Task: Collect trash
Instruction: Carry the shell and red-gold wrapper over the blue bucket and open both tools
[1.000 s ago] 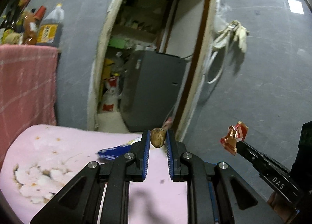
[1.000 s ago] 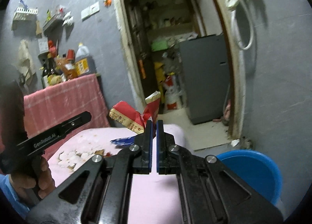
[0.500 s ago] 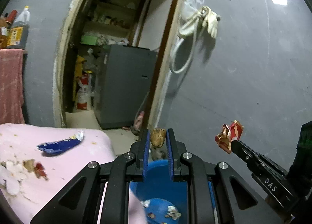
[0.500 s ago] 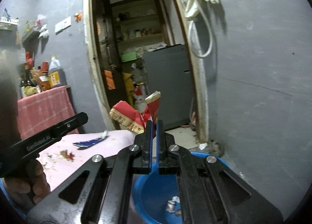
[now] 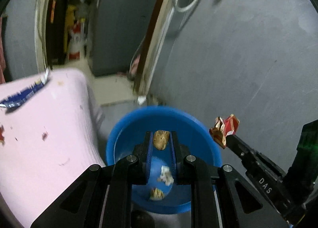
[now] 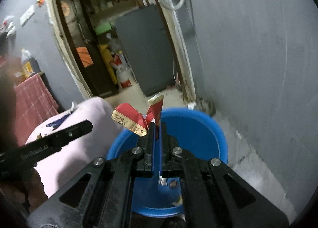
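My left gripper (image 5: 161, 138) is shut on a small brown nutshell (image 5: 161, 140), held above the blue basin (image 5: 127, 128) on the floor. The right gripper (image 6: 158, 126) is shut on a crumpled red wrapper (image 6: 135, 117), also over the blue basin (image 6: 198, 124). In the left wrist view that red wrapper (image 5: 225, 128) and the right gripper (image 5: 228, 138) show at the right, over the basin's rim. Bits of trash (image 5: 166, 176) lie in the basin's bottom. A blue wrapper (image 5: 23, 93) lies on the pink cloth (image 5: 49, 138).
The pink-covered table (image 6: 79, 148) stands just left of the basin, with crumbs on it. A grey wall (image 5: 248, 59) is close on the right. Behind is a doorway with a grey cabinet (image 6: 147, 49) and a fire extinguisher (image 6: 123, 73). A hand (image 6: 23, 188) holds the left gripper.
Both grippers swung right and down from over the pink table to above the blue basin, each still holding its piece. The basin now fills the lower middle of both views.
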The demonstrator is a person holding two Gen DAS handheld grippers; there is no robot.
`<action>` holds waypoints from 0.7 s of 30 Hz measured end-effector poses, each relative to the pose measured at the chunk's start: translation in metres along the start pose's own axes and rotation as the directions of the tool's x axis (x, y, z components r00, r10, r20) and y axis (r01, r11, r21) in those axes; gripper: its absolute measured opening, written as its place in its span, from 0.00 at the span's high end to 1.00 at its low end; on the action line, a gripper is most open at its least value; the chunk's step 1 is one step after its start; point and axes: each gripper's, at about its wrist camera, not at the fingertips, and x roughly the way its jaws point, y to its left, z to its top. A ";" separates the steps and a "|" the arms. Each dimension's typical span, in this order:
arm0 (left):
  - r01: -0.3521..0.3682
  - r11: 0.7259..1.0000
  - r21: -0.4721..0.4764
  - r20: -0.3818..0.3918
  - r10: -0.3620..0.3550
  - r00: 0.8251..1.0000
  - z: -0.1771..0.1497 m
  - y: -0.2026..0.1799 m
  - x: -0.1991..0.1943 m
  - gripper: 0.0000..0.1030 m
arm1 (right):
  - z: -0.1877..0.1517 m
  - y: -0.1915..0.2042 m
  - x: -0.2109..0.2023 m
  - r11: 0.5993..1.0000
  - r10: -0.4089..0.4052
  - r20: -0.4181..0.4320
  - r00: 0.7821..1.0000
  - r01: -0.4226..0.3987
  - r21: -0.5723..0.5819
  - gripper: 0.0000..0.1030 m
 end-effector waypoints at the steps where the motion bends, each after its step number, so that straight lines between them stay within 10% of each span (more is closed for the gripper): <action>1: -0.005 1.000 -0.005 -0.023 0.005 1.000 -0.002 0.002 0.007 0.87 | -0.001 -0.001 0.003 1.000 -0.004 -0.011 1.000 0.004 0.007 0.97; 11: -0.026 0.999 -0.047 -0.133 0.020 0.991 -0.007 0.016 0.037 0.86 | -0.007 -0.012 0.025 0.998 -0.011 -0.102 0.995 0.017 0.058 0.93; 21: -0.030 0.999 -0.041 -0.061 0.028 0.998 -0.002 0.018 0.015 0.69 | 0.003 0.003 0.003 0.999 -0.011 -0.028 1.000 0.012 0.034 0.82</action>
